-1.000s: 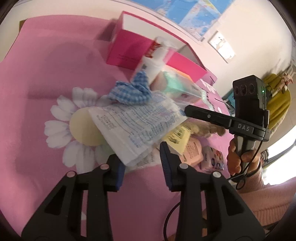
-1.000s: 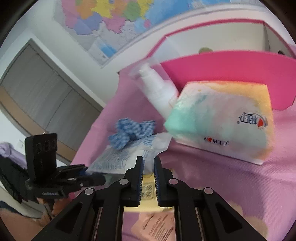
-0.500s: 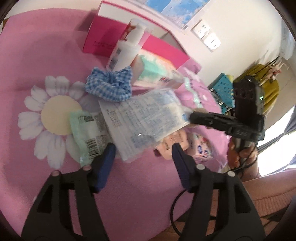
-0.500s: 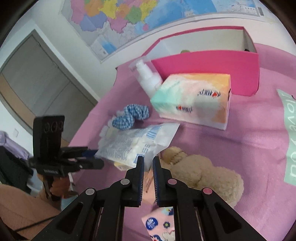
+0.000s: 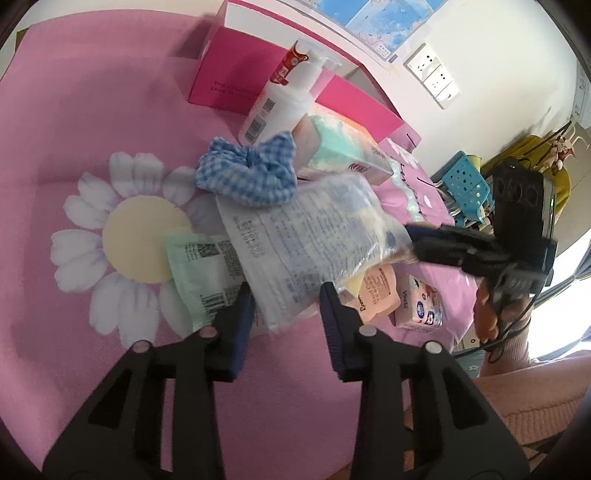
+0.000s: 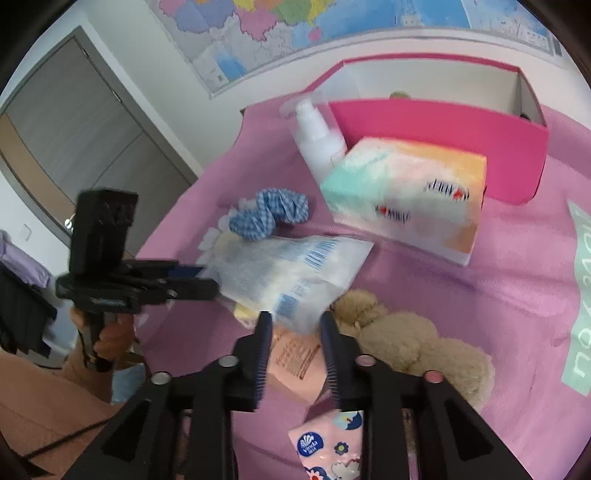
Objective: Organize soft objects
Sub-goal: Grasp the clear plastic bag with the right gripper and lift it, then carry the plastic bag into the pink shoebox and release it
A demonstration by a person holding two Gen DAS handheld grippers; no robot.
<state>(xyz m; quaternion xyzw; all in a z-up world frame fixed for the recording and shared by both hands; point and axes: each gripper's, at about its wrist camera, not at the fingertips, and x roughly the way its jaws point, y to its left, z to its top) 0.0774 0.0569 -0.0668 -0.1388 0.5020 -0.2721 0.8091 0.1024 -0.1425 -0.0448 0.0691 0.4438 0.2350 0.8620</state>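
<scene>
Left gripper [image 5: 284, 295]: its jaws are closing, with the near end of the clear packet [image 5: 306, 236] between the blue pads. The right wrist view shows its two fingers close together on that end.
Right gripper [image 6: 295, 325]: its jaws are opening. The opposite corner of the clear packet sits in the gap, and the pads do not visibly press on it.
Clear packet: a crinkled see-through bag printed in blue, stretched between the two grippers above the middle of the pile.
Left hand [image 6: 107, 332]: wrapped round the left gripper's handle, a peach sleeve below it.
Small tissue pack [image 6: 328, 446]: pink with flowers, flat on the cloth just under the right gripper's fingers.
Peach sachet [image 6: 291, 358]: on the cloth beneath the right gripper, partly under the packet.
Mint sachet [image 5: 199, 269]: flat on the daisy print, its edge tucked under the packet, beside the left gripper's left finger.
Plush bear [image 6: 406, 339]: tan and lying on its side, just right of the right gripper and touching the peach sachet.
Pink cloth [image 5: 74, 110]: covers the whole surface.
Scrunchie [image 5: 247, 173]: blue check, just beyond the packet.
Tissue pack [image 6: 402, 199]: mint, white and orange, beyond the scrunchie, against the box front.
Pump bottle [image 5: 280, 103]: white, beside the tissue pack.
Pink box [image 6: 443, 136]: open-topped at the far edge; something pale shows inside, too little to identify.
Wall map [image 6: 295, 29]: behind the box.
</scene>
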